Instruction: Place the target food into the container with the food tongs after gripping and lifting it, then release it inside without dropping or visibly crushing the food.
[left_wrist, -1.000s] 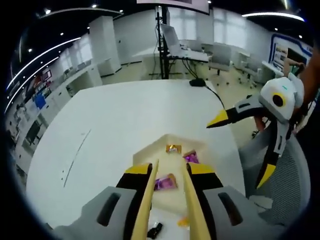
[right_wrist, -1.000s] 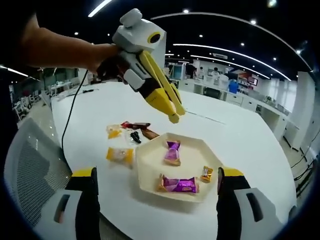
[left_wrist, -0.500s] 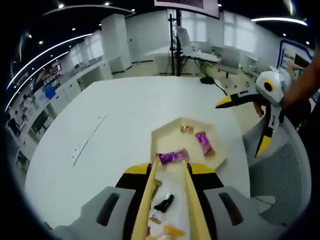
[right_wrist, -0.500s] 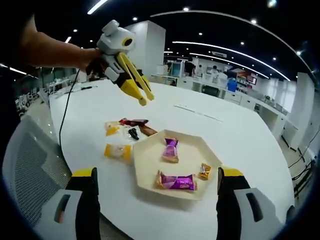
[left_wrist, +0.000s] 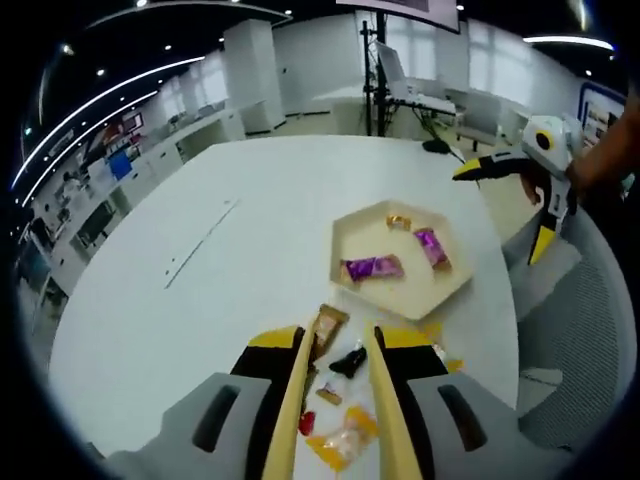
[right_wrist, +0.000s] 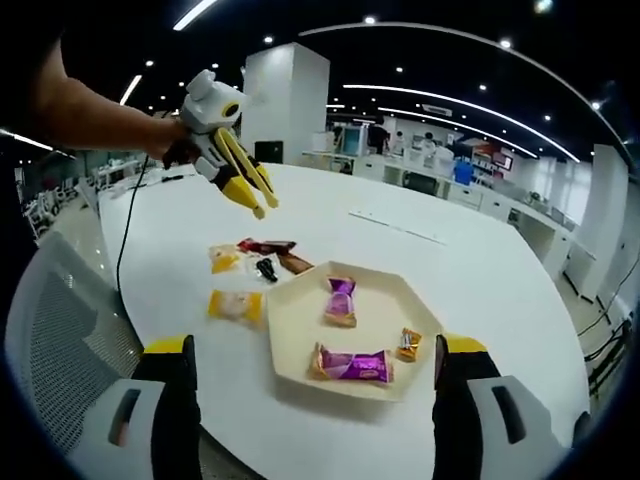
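Above the loose snacks (right_wrist: 255, 268) beside the tray (right_wrist: 295, 340), the left gripper (right_wrist: 250, 197) hovers, tongs nearly closed and empty; right gripper (right_wrist: 310, 385) spread. Next: lower onto one wrapper and pinch gently.

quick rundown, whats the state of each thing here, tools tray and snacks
left tool: held above the table, nothing between its tongs
right tool: wide open, empty
hexagonal tray: flat on the table, holding three wrapped snacks
long purple snack: lying in the tray
small purple snack: lying in the tray
gold candy: in the tray, near its rim
yellow packet: on the table beside the tray
brown bar: on the table outside the tray
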